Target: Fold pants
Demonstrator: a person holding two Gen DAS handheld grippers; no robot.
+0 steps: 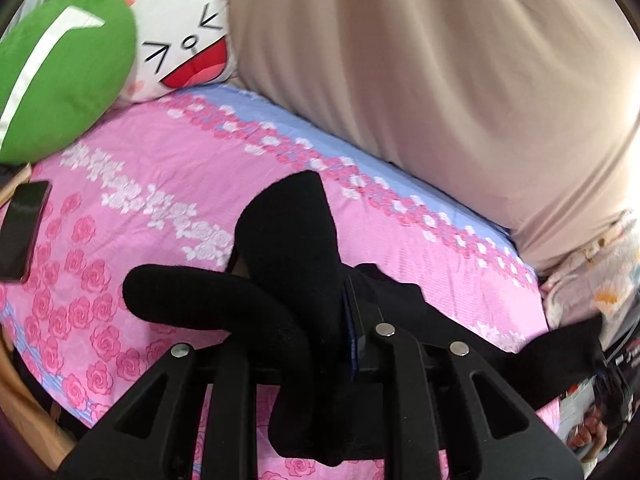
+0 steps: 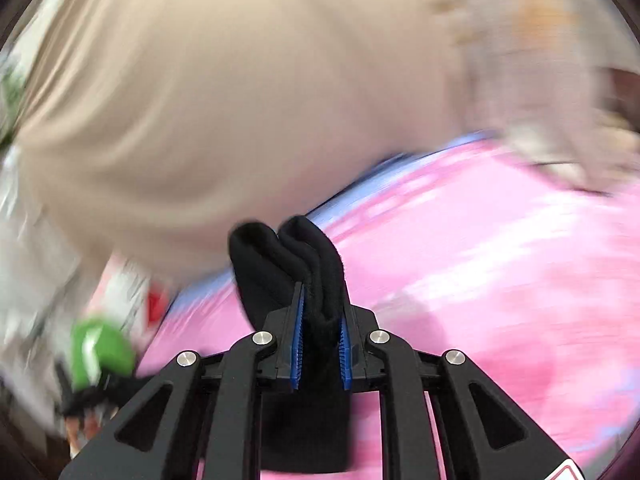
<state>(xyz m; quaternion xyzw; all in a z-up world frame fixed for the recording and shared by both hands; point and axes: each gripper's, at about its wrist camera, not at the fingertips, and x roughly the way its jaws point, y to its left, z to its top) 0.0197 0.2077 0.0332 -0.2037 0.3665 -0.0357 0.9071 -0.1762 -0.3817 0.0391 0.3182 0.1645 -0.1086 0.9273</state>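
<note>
The black pants (image 1: 280,232) are bunched up above the pink rose-print bedsheet (image 1: 160,184). My left gripper (image 1: 352,304) is shut on a thick fold of them; loose loops of cloth spill over its fingers and hide most of the blue pads. A taut strip of the pants (image 1: 560,348) runs off to the right edge. In the blurred right wrist view, my right gripper (image 2: 320,308) is shut on another doubled fold of the pants (image 2: 280,252), which sticks up between its blue pads (image 2: 298,340).
A beige duvet (image 1: 440,80) is heaped along the far side of the bed. A green plush (image 1: 60,68) and a bunny-face pillow (image 1: 184,40) lie at the left, a dark phone (image 1: 22,232) near the wooden bed edge (image 1: 24,412). A hand (image 1: 592,432) shows at lower right.
</note>
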